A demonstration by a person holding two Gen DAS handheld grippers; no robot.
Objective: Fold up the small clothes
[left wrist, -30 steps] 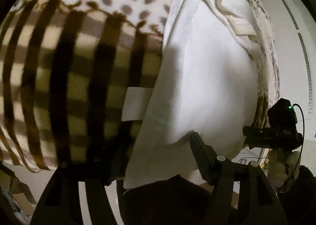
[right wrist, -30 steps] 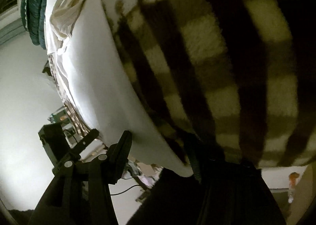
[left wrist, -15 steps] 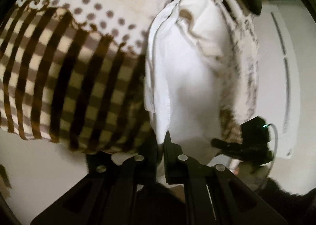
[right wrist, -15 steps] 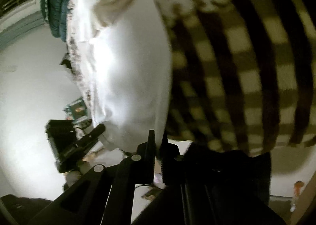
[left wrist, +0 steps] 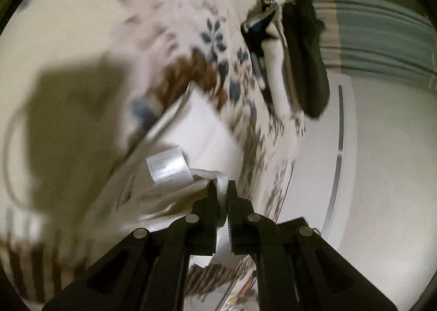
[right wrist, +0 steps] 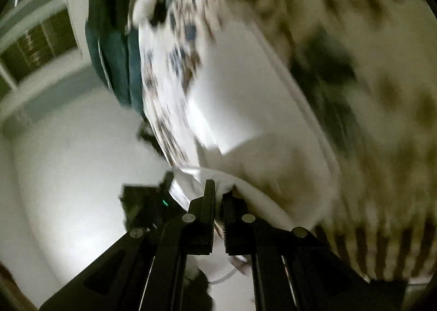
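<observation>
My left tool (left wrist: pixel 221 188) is clenched on a bunched edge of one white garment (left wrist: pixel 196 130), with cloth pinched between its two nearly closed fingers. One white sewn-in label (left wrist: pixel 168 165) sticks up from the fabric just left of the fingertips. My right tool (right wrist: pixel 220 188) is likewise clamped on a fold of the same white garment (right wrist: pixel 245 109), the cloth rising from between its fingers and spreading up and to the right. Both tools point forward along the bed, and in each view the fingers come up from the bottom edge, roughly centred. In the right wrist view my other tool's dark body, with a small green light (right wrist: pixel 164 203), sits just left of the fingers, so the two tools are close together on the same end of the garment.

The garment lies on one bed covered by a cream blanket (left wrist: pixel 82 24) printed with blue and brown leaves; brown stripes show near its lower edge. Toward the far edge of the bed I count one black item (left wrist: pixel 306 59) and one teal cloth (right wrist: pixel 114 46), both blurred. One pale wall (left wrist: pixel 382 160) runs beside the bed.
</observation>
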